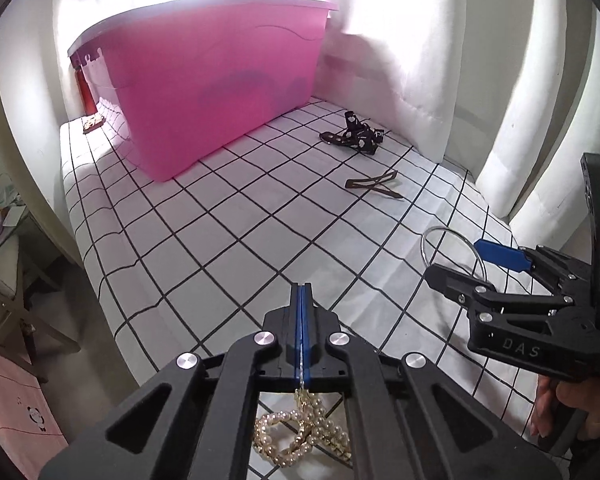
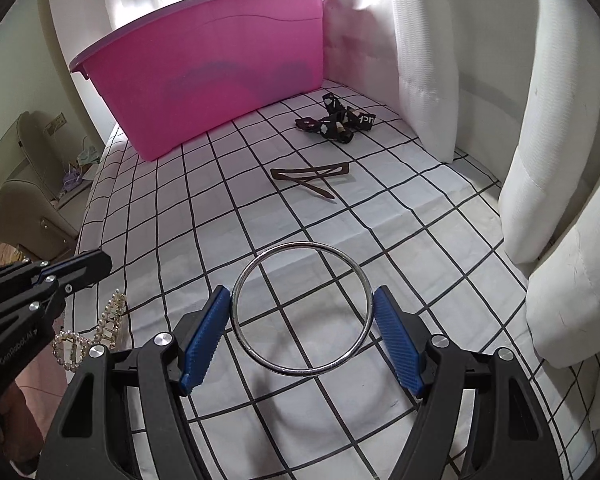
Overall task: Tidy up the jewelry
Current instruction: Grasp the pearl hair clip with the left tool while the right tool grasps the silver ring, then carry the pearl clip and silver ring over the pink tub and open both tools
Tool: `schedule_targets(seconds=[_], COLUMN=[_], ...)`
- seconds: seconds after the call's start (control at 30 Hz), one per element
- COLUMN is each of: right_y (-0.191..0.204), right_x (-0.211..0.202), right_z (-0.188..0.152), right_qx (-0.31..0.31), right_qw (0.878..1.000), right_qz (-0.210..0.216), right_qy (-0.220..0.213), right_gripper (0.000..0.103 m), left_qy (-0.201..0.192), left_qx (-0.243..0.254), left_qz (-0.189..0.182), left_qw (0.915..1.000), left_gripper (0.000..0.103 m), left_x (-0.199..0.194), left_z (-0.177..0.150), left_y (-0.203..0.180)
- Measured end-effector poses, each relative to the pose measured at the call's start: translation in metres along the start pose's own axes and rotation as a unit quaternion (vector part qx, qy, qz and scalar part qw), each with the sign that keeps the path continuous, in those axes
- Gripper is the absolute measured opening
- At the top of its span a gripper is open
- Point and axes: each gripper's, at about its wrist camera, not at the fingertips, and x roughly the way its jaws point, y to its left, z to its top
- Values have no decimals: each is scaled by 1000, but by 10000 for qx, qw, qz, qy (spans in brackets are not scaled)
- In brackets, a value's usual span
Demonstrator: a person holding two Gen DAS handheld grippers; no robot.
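The big pink plastic box (image 2: 220, 64) looks smooth and a little see-through. The white cloth sheet with black lines (image 2: 380, 208) on the bed is soft, matt and a bit wrinkled. The round silver metal ring (image 2: 247, 270) is thin, smooth and shiny. The string of cream pearl beads with a gold chain (image 1: 300, 432) is glossy and bumpy. The thin brown hair clips (image 2: 312, 178) look flat and dull. The white curtains (image 2: 560, 160) are thick cloth with a fine weave. The right tool (image 2: 302, 316) is matt black plastic with shiny metal pins, and its blue pads (image 2: 204, 332) look rough and ribbed
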Motion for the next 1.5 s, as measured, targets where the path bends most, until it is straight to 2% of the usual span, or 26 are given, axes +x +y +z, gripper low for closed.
schedule_targets(seconds=[0.17, 0.37, 0.47, 0.5, 0.53, 0.6, 0.67, 0.7, 0.8, 0.97, 1.0, 1.03, 1.27, 1.3, 1.5], right_y=[0, 0, 1, 0, 0, 0, 0, 0, 1, 2, 2, 1, 0, 0, 0], right_x=[-4, -7, -13, -15, -17, -18, -17, -17, -19, -25, -26, -27, -31, -32, -40], right_z=[-7, -12, -14, -16, -17, -20, -23, -24, -26, -26, -26, -26, -26, -26, -22], right_qx=[106, 267, 335, 367, 404, 449, 460, 467, 473, 467, 475, 485, 531, 529, 524], right_qw=[9999, 9996, 9994, 9993, 9991, 9989, 9989, 9989, 9988, 9988, 9988, 9987, 9985, 9985, 9983], right_qz=[54, 99, 80, 77, 76, 73, 72, 75, 84, 83, 80, 79, 82, 86, 101], right_qy=[1, -10, -63, -66, -61, -53, -28, -12, -23, -82, -91, -97, -144, -150, -228], right_gripper=[71, 71, 71, 71, 71, 71, 71, 71, 71, 71, 71, 71, 71, 71, 71], left_qy=[-168, 165, 344, 403, 473, 484, 462, 474, 464, 727, 634, 603, 621, 620, 511], left_qx=[6, 9, -52, -94, -124, -109, -46, -50, -78, 34, 134, 189, 45, 30, 74], left_qz=[-175, -129, -100, -116, -122, -85, -84, -94, -20, 214, 294, 289, 107, 114, 32], left_qw=[9997, 9998, 9993, 9991, 9987, 9987, 9989, 9988, 9989, 9971, 9975, 9976, 9980, 9980, 9987], left_gripper=[1, 2, 8, 15, 27, 41, 50, 62, 68, 69, 66, 60, 58, 51, 51], left_x=[-7, -13, -19, -20, -20, -20, -19, -17, -11, 9, 8, 7, 2, 2, -6], left_z=[9, -4, -23, -30, -36, -44, -45, -45, -48, -60, -62, -63, -60, -58, -43], left_y=[5, 10, 9, 9, 8, 5, 0, -1, -3, -6, -9, -10, -2, -2, -6])
